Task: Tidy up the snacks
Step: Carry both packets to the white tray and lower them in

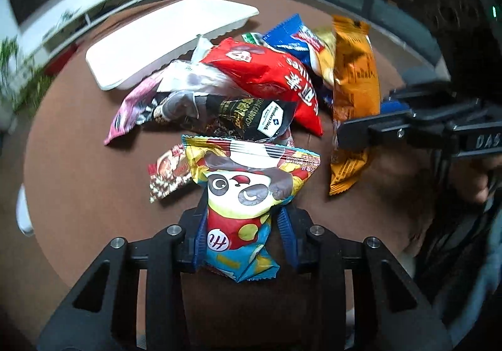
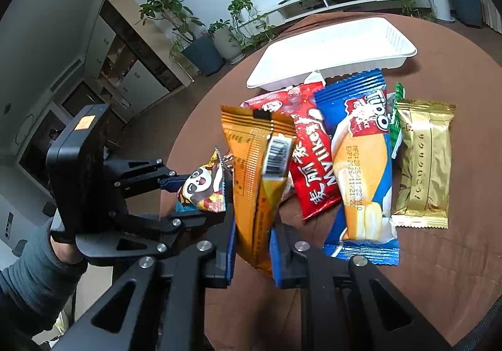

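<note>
The left gripper (image 1: pixel 240 225) clasps a panda-print snack packet (image 1: pixel 248 194), lifted near the front of the snack pile on the round brown table (image 1: pixel 78 147). The right gripper (image 2: pixel 252 244) pinches an orange snack bar wrapper (image 2: pixel 257 169) upright, short of the white tray (image 2: pixel 329 50)

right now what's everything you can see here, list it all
white tray: 1, white, far side of table, no snack visibly in it
panda packet: 1, yellow and red, in left gripper
orange packet: 1, orange, in right gripper
red packet: 1, red, top of pile
blue Tipo packet: 1, blue, beside red
gold packet: 1, gold, right of blue
black packet: 1, black, under red
pink packet: 1, pink, by tray
table: 1, brown, round
left gripper: shut on panda packet
right gripper: shut on orange packet
</note>
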`<state>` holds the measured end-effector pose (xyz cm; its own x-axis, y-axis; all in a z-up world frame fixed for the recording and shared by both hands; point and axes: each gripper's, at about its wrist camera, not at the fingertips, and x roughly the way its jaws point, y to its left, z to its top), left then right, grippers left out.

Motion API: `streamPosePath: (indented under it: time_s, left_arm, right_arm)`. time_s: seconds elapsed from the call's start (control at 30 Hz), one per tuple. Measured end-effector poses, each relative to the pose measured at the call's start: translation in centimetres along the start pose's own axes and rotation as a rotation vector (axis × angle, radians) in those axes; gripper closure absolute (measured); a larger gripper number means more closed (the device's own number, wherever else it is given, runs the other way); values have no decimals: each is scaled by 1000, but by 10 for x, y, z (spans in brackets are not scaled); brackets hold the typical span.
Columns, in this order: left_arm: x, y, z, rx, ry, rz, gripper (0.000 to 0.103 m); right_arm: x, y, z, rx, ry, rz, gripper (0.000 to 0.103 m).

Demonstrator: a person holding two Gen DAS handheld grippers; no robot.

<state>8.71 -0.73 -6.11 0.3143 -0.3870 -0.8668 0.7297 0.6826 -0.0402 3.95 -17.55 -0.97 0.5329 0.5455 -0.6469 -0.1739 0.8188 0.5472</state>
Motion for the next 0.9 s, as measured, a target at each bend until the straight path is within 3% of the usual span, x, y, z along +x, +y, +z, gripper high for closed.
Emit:
streamPosePath:
  time_s: [0.3,0.53,0.7,0.9]
  left_arm:
    - [-21,-3,-10,-142,-82,-147,69]
    - [-55,33,-2,-320,-217,-276,69]
    - [-68,77,28,-416,-297,-250,70]
    - [-53,137,81,-510,-302,-202,70]
  right_arm:
    - [-10,2,1,7,-12,56,84]
    - [-36,-23,23,85,-61,107,84]
    - [-66,-63,59,142,-129,48,84]
    - [-92,-119,126,169,-170,-98,84]
